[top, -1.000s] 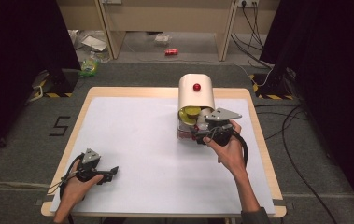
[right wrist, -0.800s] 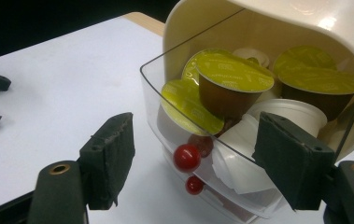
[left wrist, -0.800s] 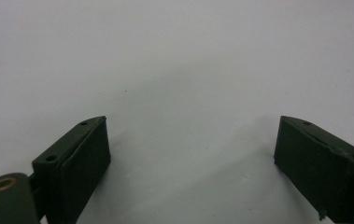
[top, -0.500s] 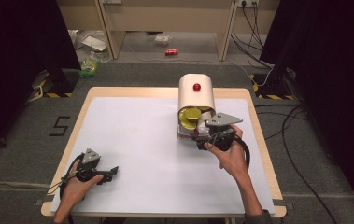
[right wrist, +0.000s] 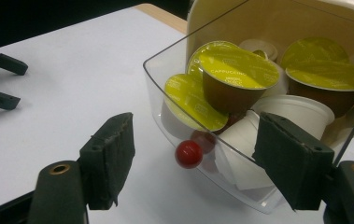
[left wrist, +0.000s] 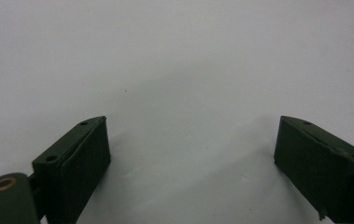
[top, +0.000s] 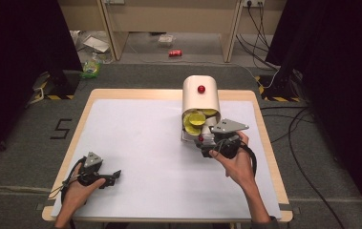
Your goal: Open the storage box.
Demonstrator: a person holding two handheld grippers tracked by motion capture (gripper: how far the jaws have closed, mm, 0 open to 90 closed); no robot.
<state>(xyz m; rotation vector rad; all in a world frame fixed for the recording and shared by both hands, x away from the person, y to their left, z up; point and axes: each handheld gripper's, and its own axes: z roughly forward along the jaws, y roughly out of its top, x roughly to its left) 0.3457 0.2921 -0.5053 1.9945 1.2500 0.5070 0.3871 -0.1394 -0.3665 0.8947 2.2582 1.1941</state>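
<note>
White-covered bench carries, far right, a cream capsule dispenser whose clear drawer of light, crushable coffee capsules sits between your right hand-held gripper's parted jaws, best taken by its red knob; your left hand-held gripper rests open.

The clear plastic drawer of yellow-lidded coffee capsules now stands further out of the cream rounded capsule dispenser than a second ago, so more capsules lie uncovered. The right gripper, jaws apart on either side of the drawer's small red ball knob, has drawn slightly back toward the table's near edge with it.
</note>
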